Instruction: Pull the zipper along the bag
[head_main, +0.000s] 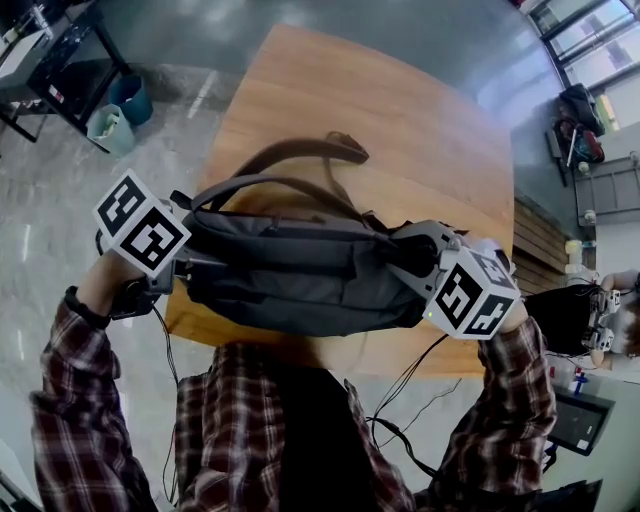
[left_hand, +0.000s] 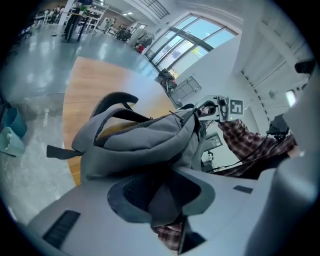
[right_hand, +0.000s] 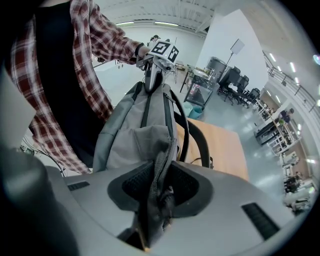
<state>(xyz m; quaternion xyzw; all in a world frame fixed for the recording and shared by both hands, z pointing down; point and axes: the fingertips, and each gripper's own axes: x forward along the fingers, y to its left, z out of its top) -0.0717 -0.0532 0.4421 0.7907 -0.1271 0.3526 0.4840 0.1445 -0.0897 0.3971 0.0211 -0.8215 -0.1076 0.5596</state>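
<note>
1. Head view: grey bag (head_main: 300, 265) lies on its side along the near edge of a wooden table (head_main: 400, 110), just in front of the person's plaid shirt (head_main: 240, 430); its long axis runs left to right; dark straps (head_main: 290, 152) arch off the far side over the tabletop.
2. Left gripper (head_main: 188, 268) is at the bag's left end and right gripper (head_main: 415, 250) at its right end; the bag spans the gap between the two.
3. Left gripper view: jaws spread; a fold of the bag's end sits in the gap, lying toward one pad; the other pad's mesh face shows bare beside it; not clamped as far as can be seen.
4. Right gripper view: jaws pinched on the zipper (right_hand: 159, 175) strip at the bag's end; fabric is bunched up between both pads; a small dark lump sits low in the gap, too blurry to name.
5. Same view: the bag stretches away toward the left gripper at the far end; a strap loops off to the right over the table.
6. Writing: each gripper's cube (head_main: 142, 222) carries black-on-white square markers w/ blocky patterns, no words; any print on the bag is too small to read.
7. Bkgd: two teal bins (head_main: 120, 115) stand on the grey floor past the table's far left corner; black cables (head_main: 405, 385) hang below the right gripper, near the person's right sleeve.
</note>
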